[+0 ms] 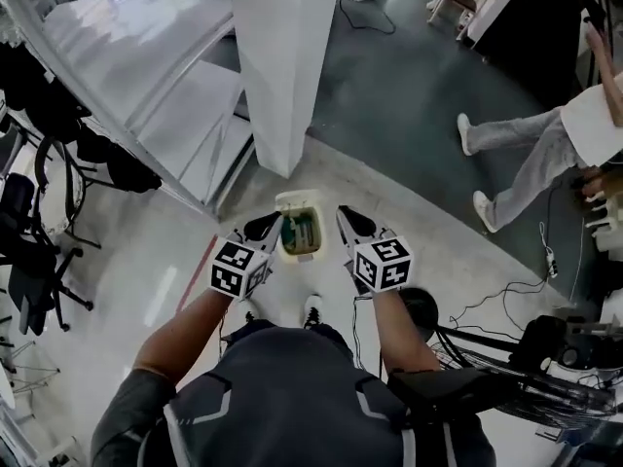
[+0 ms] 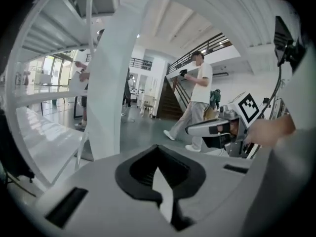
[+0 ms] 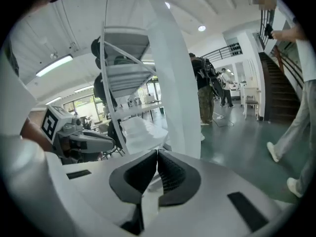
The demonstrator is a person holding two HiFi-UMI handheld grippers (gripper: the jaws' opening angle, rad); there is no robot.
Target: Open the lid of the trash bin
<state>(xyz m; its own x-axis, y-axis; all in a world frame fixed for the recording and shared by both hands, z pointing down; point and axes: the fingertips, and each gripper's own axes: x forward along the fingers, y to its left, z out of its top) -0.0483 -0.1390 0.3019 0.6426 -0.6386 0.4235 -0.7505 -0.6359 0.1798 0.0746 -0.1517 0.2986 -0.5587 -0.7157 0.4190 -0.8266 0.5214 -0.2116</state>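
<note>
A small cream trash bin (image 1: 298, 252) stands on the floor just ahead of the person's feet. Its top looks open, green contents (image 1: 299, 232) show inside, and a pale flap (image 1: 295, 200) stands at its far edge. My left gripper (image 1: 270, 226) hangs by the bin's left side and my right gripper (image 1: 345, 220) by its right side, both above it. In each gripper view the black jaws meet at their tips, with nothing between them: left gripper (image 2: 157, 148), right gripper (image 3: 157, 152). The bin is hidden in both gripper views.
A white pillar (image 1: 277, 66) rises just beyond the bin, with white stairs (image 1: 146, 76) to its left. A person (image 1: 531, 154) walks at the right. Cables and equipment (image 1: 545, 358) lie at lower right, black chairs (image 1: 29, 251) at the left.
</note>
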